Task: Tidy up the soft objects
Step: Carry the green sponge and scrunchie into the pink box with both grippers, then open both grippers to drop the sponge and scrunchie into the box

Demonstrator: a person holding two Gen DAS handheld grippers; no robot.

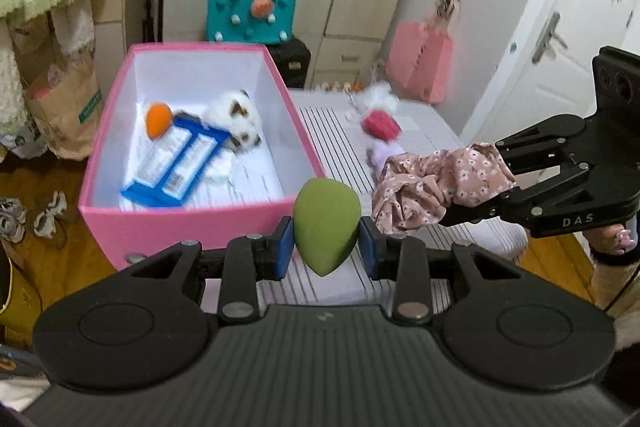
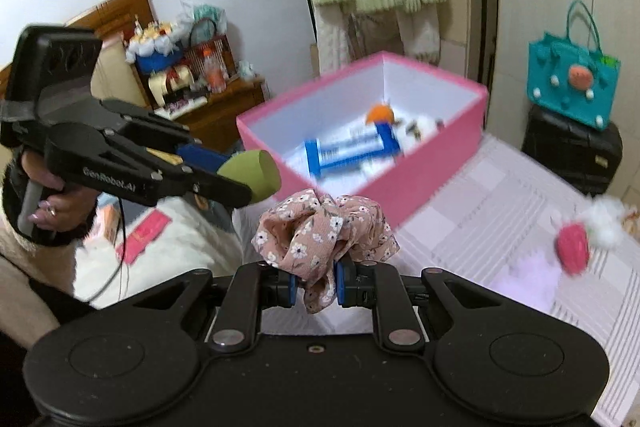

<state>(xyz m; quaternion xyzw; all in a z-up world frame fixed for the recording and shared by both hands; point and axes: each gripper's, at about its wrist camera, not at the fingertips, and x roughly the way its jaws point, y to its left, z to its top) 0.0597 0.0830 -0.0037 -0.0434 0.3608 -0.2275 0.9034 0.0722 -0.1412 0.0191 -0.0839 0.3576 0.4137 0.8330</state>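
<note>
My left gripper (image 1: 326, 241) is shut on a green egg-shaped sponge (image 1: 325, 223), held in the air just in front of the pink box (image 1: 192, 227); the sponge also shows in the right wrist view (image 2: 256, 175). My right gripper (image 2: 316, 285) is shut on a pink floral scrunchie (image 2: 324, 227), seen too in the left wrist view (image 1: 436, 179), right of the box. The box holds an orange sponge (image 1: 158, 119), a blue-and-white packet (image 1: 176, 163) and a spotted white plush (image 1: 236, 119). A red-and-white fluffy item (image 1: 378, 115) and a lilac one (image 1: 384, 151) lie on the striped bed.
The pink box (image 2: 440, 163) sits on the striped bed cover (image 2: 500, 227) near its edge. A teal bag (image 1: 250, 7) stands on a black case (image 1: 292, 57) behind. Wardrobe, door, pink bags and hanging robes surround the bed. Shoes lie on the wooden floor at left.
</note>
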